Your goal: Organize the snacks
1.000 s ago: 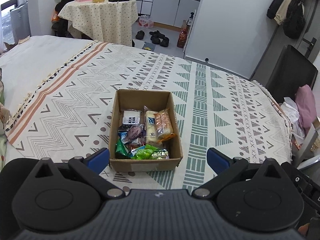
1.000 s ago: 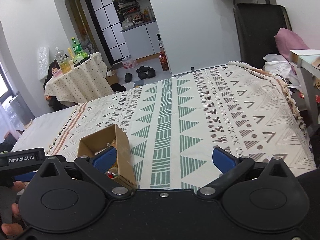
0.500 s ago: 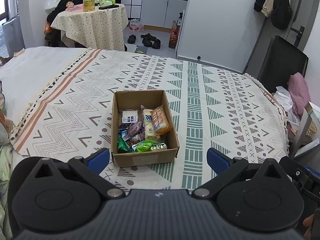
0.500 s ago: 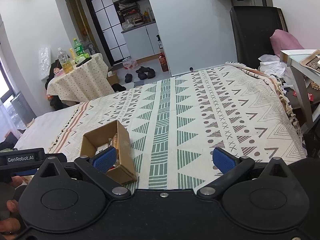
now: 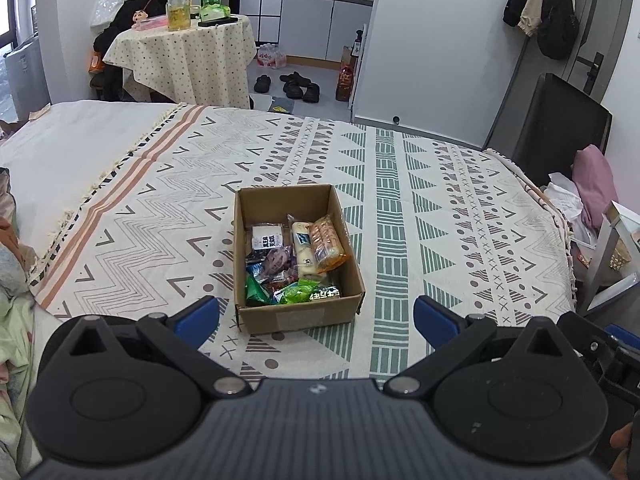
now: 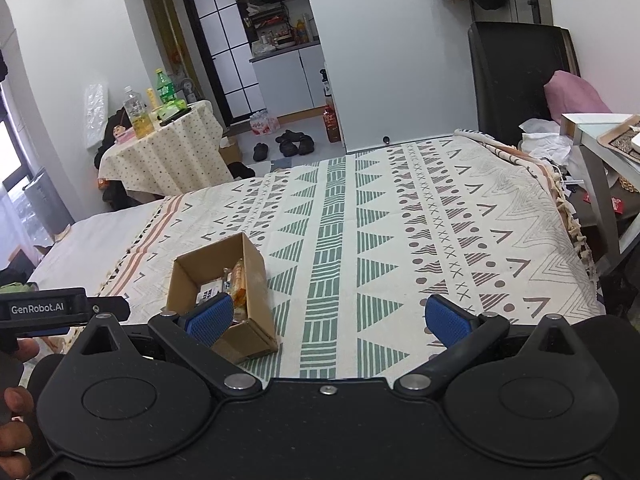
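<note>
1. Blanket (image 5: pixel 420 208) – cream, with green triangles, grey zigzags and orange stripes.
2. Box (image 5: pixel 296 320) – plain brown cardboard.
3. Snacks (image 5: pixel 298 260) – orange, green, purple and white wrappers.
4. Tablecloth (image 5: pixel 188 56) – cream with dark dots.
5. Pads (image 5: pixel 198 316) – blue.

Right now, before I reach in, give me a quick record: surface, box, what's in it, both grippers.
surface: bed with patterned blanket
container: open cardboard box resting on the blanket
contents: mixed wrapped snacks, including an orange packet against the right wall, a cream packet beside it, a white-label packet and green packets at the near end
left gripper: open, empty, short of the box
right gripper: open, empty, box to its left
snacks outside box: none visible
</note>
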Demonstrator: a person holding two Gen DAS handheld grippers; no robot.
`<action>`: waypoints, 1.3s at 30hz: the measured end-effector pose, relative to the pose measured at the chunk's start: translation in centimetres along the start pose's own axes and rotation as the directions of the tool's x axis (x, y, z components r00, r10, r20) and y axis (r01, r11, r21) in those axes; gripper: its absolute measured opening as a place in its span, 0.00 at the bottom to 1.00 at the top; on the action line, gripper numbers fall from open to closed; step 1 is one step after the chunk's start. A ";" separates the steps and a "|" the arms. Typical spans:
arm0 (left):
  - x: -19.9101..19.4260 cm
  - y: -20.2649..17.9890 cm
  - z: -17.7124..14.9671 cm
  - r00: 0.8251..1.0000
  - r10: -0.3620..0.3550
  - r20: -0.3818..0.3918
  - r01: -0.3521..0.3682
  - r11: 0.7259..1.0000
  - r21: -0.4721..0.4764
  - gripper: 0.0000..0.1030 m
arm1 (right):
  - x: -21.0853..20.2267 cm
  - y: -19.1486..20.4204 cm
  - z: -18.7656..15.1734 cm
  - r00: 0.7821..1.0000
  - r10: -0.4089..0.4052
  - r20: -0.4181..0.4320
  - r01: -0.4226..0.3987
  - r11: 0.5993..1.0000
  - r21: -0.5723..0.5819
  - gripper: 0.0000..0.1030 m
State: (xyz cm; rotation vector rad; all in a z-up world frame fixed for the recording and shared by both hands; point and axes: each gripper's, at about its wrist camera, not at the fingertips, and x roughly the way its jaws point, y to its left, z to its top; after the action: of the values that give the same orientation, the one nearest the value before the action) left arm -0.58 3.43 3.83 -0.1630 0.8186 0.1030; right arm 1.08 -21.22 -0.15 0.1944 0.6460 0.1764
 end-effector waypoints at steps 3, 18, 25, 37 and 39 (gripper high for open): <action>-0.3 0.0 0.0 1.000 -0.004 0.003 0.004 1.000 0.009 1.00 | -0.2 0.2 0.1 1.000 -0.001 0.005 0.001 1.000 -0.006 1.00; -0.4 0.1 -0.1 1.000 -0.011 0.000 0.011 1.000 0.027 1.00 | -0.4 0.8 0.0 1.000 0.000 -0.005 0.000 1.000 -0.024 1.00; -0.6 -0.1 -0.1 1.000 -0.014 -0.002 0.014 0.999 0.029 1.00 | -0.4 0.8 0.0 1.000 -0.001 -0.005 0.000 1.000 -0.025 1.00; -0.7 -0.1 -0.2 1.000 -0.014 -0.001 0.014 0.999 0.030 1.00 | -0.5 0.6 0.1 1.000 0.002 -0.005 -0.002 1.000 -0.028 1.00; -0.7 -0.1 -0.2 1.000 -0.012 -0.001 0.012 0.999 0.030 1.00 | -0.6 0.6 0.1 1.000 0.001 -0.006 -0.002 1.000 -0.029 1.00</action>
State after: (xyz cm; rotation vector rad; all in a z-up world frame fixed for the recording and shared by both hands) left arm -1.18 3.27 4.22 -0.1391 0.8199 0.0795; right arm 0.64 -20.83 0.39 0.1664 0.6494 0.1878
